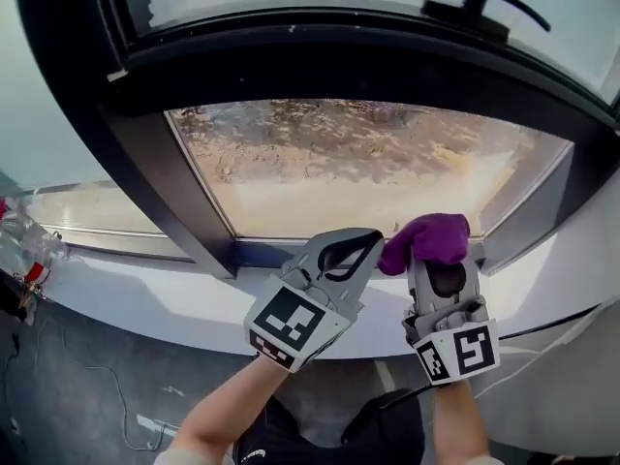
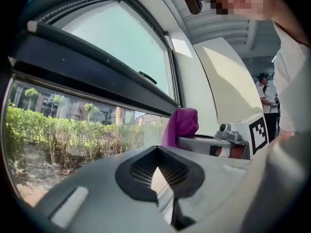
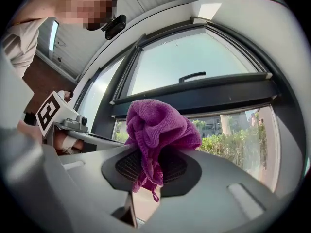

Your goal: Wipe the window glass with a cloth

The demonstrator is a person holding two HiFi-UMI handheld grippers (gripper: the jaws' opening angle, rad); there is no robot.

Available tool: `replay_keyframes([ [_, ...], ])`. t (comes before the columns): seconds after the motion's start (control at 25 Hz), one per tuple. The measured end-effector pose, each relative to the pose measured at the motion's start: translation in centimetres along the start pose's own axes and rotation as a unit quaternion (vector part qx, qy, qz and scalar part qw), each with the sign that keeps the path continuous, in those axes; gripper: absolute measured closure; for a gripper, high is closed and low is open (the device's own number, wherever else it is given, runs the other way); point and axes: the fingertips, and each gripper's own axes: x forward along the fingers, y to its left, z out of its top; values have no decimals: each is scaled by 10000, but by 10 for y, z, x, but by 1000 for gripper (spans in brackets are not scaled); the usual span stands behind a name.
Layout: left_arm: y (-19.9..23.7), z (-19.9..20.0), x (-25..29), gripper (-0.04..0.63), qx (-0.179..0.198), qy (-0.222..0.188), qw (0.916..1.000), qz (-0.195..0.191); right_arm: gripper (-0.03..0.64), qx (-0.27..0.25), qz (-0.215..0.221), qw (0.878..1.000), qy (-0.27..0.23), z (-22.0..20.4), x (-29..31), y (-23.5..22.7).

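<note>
- I read the right gripper (image 3: 154,176) as clamped on the cloth (image 3: 158,123). The purple wad bulges above the jaws, and a short tail hangs down between the pads.
- In the head view the cloth (image 1: 426,240) sits at the right gripper's (image 1: 439,263) tip. It is low on the lower pane (image 1: 358,163), close to that pane's right corner and just above the sill (image 1: 145,298).
- I cannot tell whether the cloth touches the glass.
- The left gripper (image 2: 156,171) has its jaw tips together. Only a small gap shows behind them, and I see nothing held there.
- The left gripper (image 1: 363,243) is just beside the right one. It is tilted, and its tip points toward the cloth (image 2: 182,125).
- Both grippers are over the sill, at the bottom edge of the pane.
- A dark frame (image 1: 291,66) runs across above the lower pane.
- A black handle (image 1: 484,8) is on the upper sash.
- Through the lower pane I see bare ground and hedge.
</note>
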Motion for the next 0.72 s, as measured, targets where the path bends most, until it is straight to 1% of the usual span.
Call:
replay_keyframes([
  [0.12,-8,44,-10,595,-315,9,9995,13,511,-39,-34,10000,76,50,-2,8],
  [0.2,-18,67,-15,595,-473,87,9988,-6,511,-32,-73,9999,133,82,-6,11],
  [0.4,-39,121,-31,595,-874,209,9959,72,511,181,-224,9992,272,152,-22,15],
  [0.56,-58,165,-37,595,-964,197,9951,6,512,317,-330,9986,279,197,-36,18],
  [0.72,-74,194,-44,595,-1002,190,9947,-95,512,373,-500,9977,271,229,-50,20],
])
